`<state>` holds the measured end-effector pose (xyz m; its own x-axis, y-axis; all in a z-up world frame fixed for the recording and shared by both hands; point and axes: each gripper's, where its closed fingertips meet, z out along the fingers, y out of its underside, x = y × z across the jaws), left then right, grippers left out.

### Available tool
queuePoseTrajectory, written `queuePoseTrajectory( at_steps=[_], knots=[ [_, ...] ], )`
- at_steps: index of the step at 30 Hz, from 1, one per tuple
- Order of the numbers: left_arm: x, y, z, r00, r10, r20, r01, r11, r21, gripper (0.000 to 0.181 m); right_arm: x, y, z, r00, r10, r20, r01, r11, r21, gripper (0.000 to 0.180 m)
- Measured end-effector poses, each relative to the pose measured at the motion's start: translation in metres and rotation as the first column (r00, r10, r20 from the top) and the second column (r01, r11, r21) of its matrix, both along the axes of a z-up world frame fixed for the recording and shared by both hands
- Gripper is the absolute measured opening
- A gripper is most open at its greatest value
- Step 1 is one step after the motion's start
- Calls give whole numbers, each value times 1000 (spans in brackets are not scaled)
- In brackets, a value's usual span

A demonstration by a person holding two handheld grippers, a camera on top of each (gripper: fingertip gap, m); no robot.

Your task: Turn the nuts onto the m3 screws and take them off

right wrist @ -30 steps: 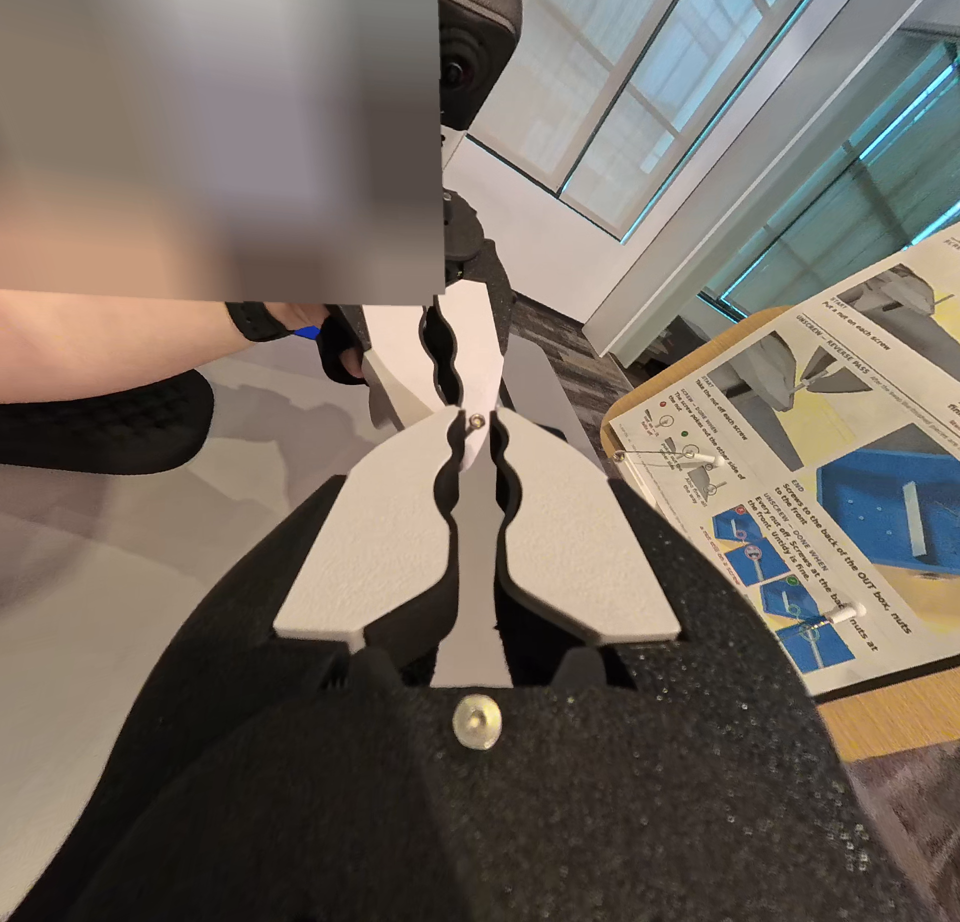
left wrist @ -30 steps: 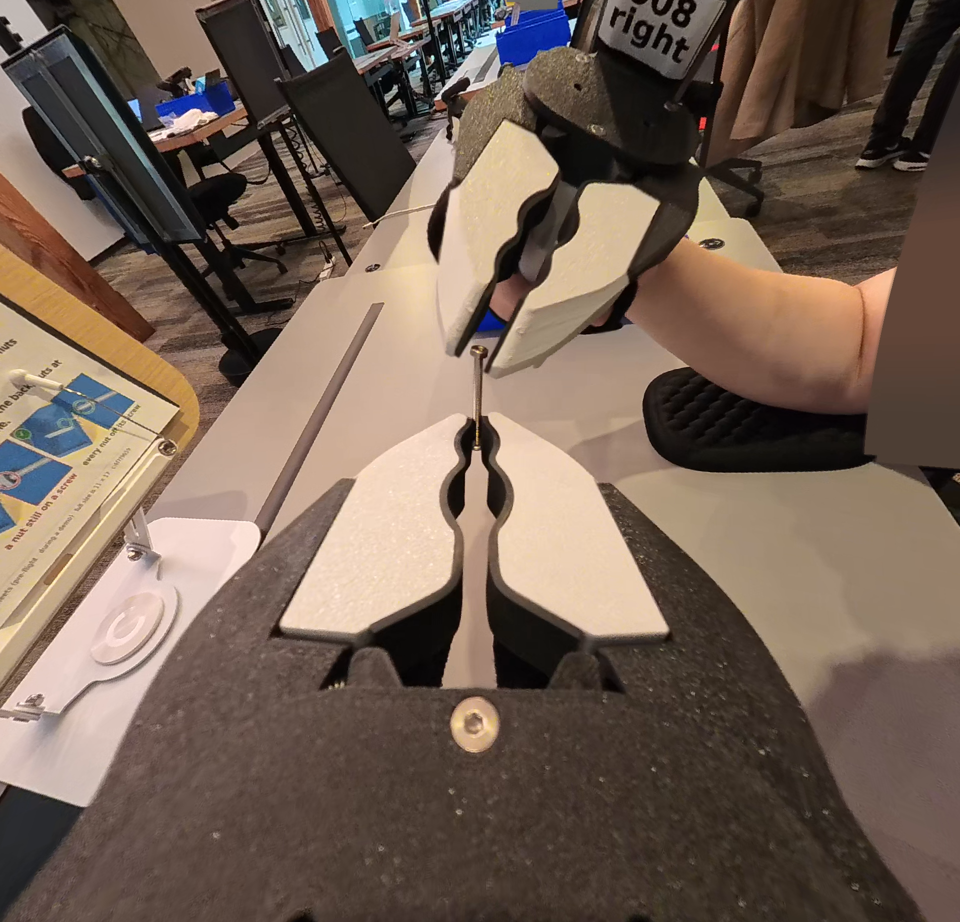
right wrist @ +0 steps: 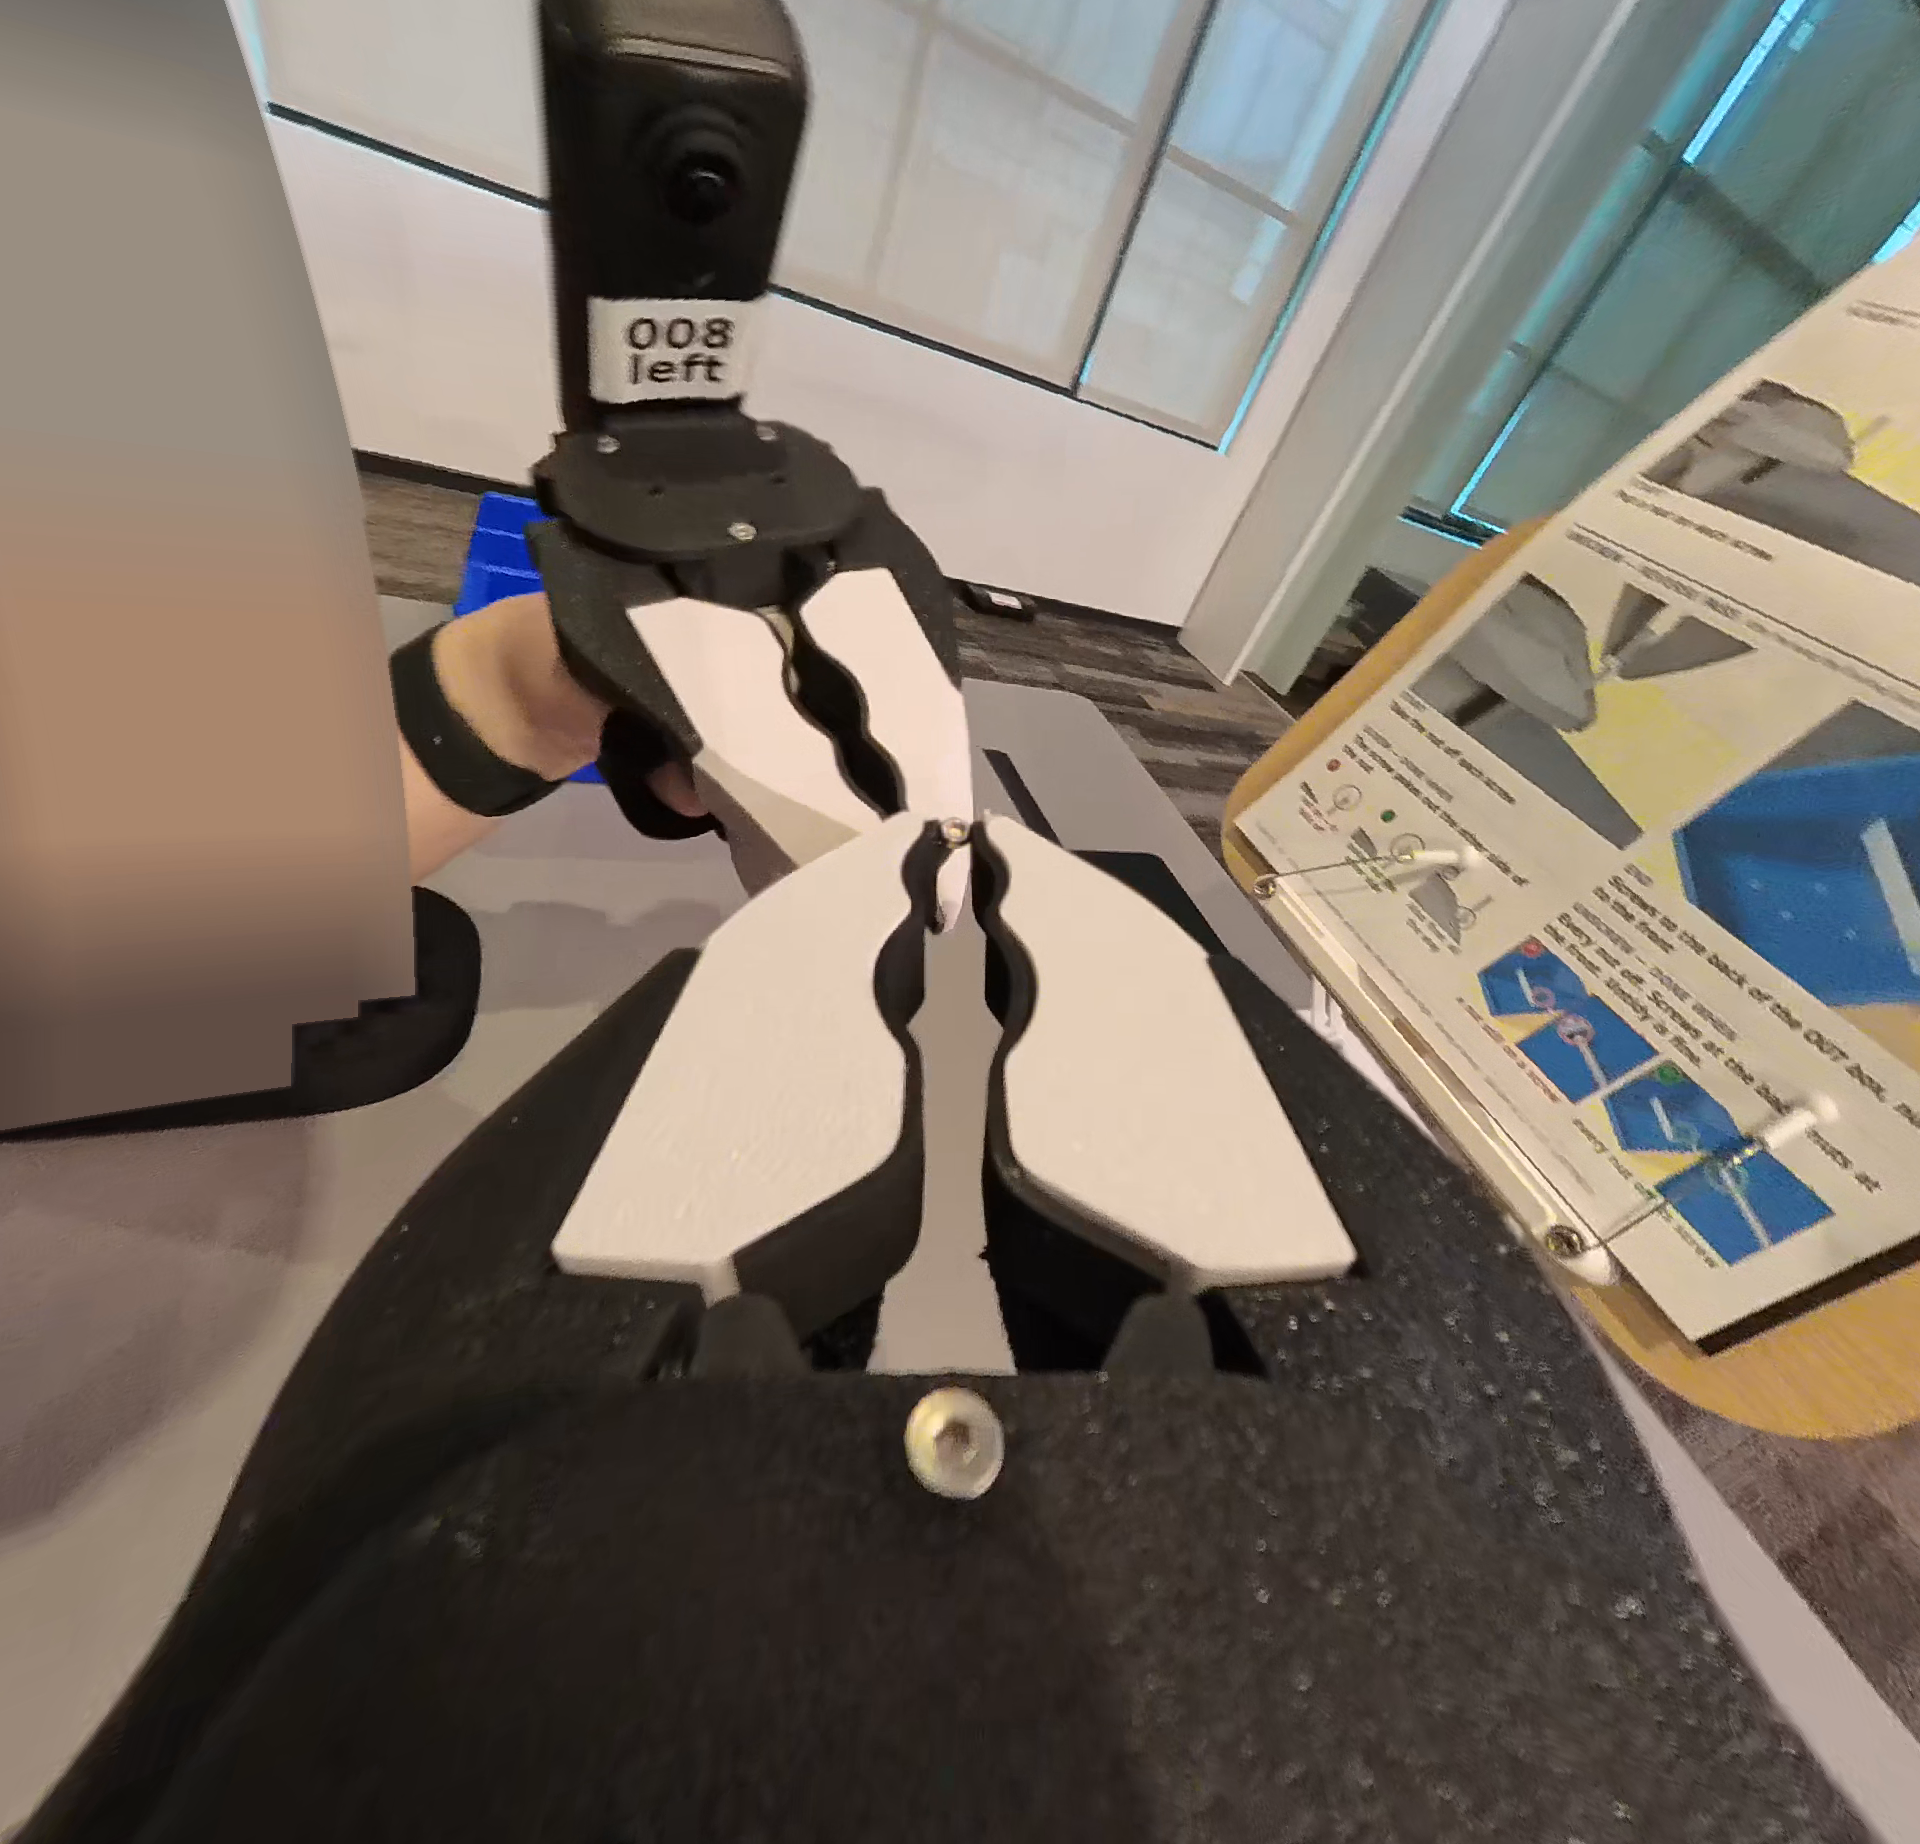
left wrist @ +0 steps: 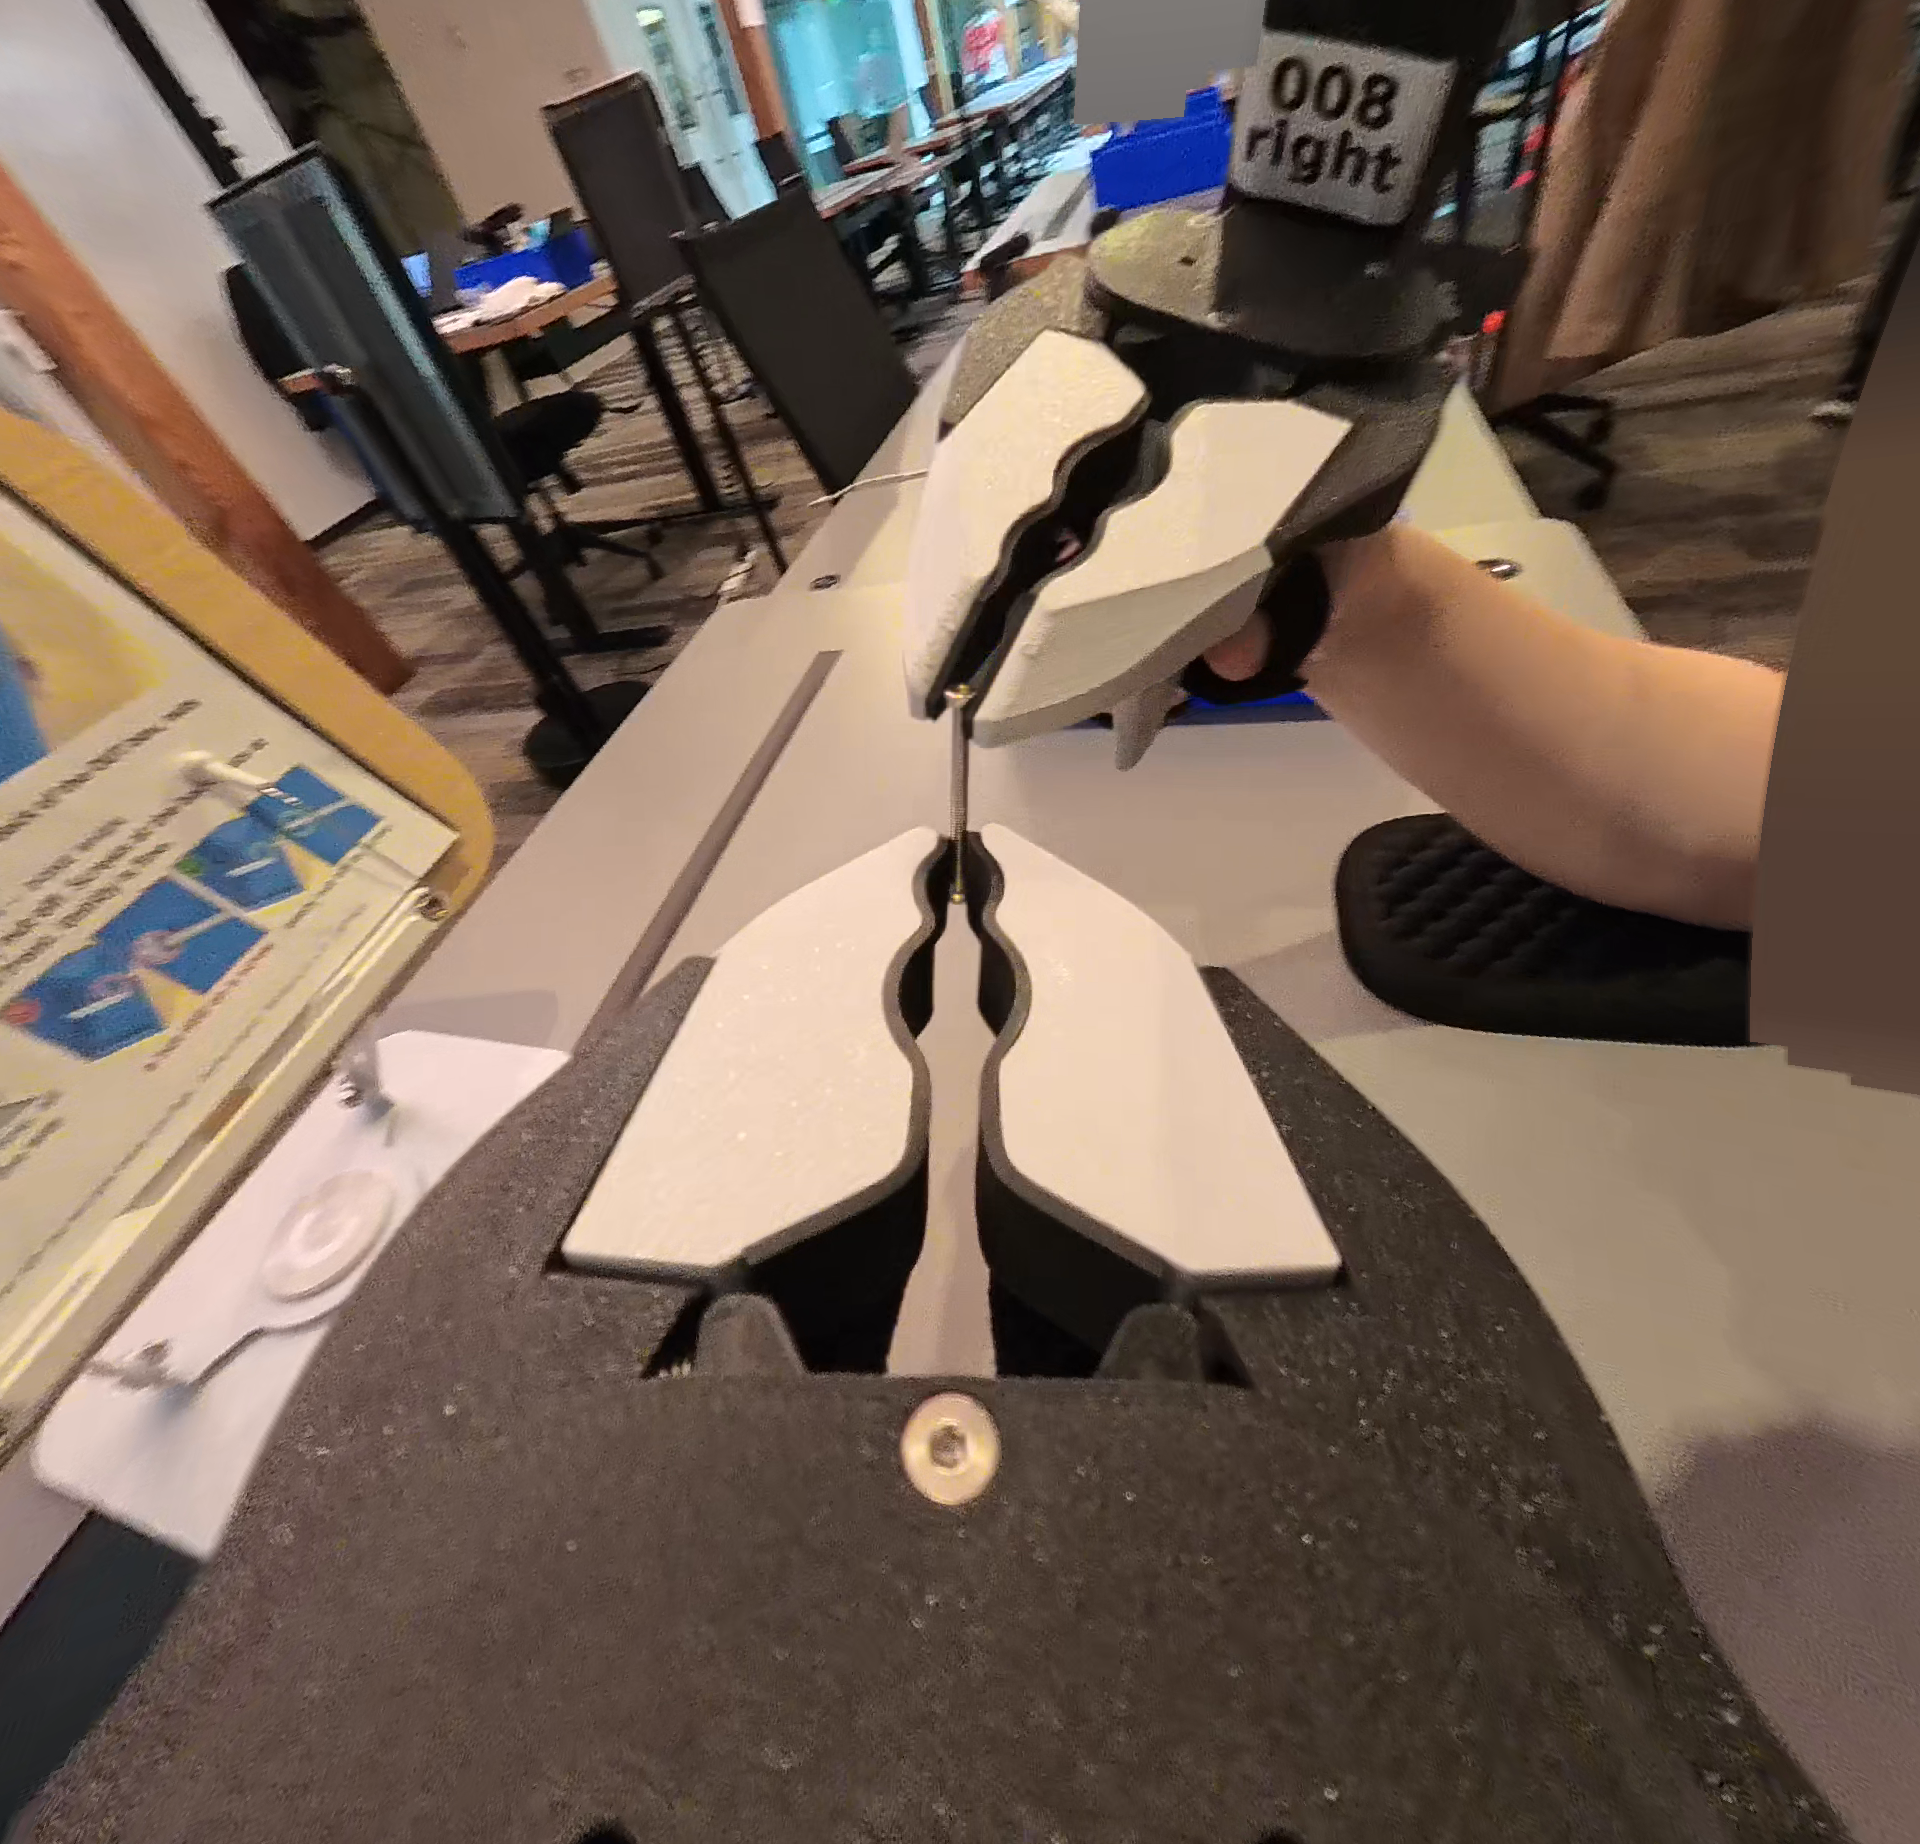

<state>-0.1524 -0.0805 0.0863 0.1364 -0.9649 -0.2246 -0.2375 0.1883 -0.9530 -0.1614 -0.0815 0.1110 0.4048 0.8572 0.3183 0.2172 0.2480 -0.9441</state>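
Screw point(left wrist: 958, 795) stands pinched between both nearly closed tips: left hand-held gripper point(left wrist: 957, 838) below, right hand-held gripper point(left wrist: 954, 705) on top.

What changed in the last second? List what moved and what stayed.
The right gripper tilted and its fingers closed in around the top end of the screw; whether they grip it is unclear. In the right wrist view the left gripper's camera now shows fully. The left gripper stayed shut on the screw's lower end; the screw stayed upright.

2 close wrist cameras, face to face, sharing the screw point(left wrist: 958, 792).
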Motion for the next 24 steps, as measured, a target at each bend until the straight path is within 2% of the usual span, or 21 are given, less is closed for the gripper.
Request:
queuePoseTrajectory(
  at_steps=[6, 9, 16, 18, 24],
  knots=[
    [-1, 4, 13, 997, 61, 48, -62, 998, 20, 2, -1, 4, 13, 992, -36, -123, 28, 997, -69, 5],
    [-1, 2, 15, 997, 58, 52, -59, 998, 27, 2, -2, 1, 15, 991, -22, -133, 16, 999, -50, 5],
    [-2, -12, 16, 995, -63, 82, 66, 997, -30, 2, 4, -10, 19, 995, 41, -91, -36, 998, 56, 13],
    [-3, -14, 17, 993, -77, 88, 81, 996, -36, 2, 7, -13, 19, 995, 60, -78, -55, 997, 63, 11],
    [-15, 6, 1, 1000, -8, 22, 9, 999, -43, 2, 25, 1, -4, 999, 13, 46, -16, 998, 59, 8]
  ],
)
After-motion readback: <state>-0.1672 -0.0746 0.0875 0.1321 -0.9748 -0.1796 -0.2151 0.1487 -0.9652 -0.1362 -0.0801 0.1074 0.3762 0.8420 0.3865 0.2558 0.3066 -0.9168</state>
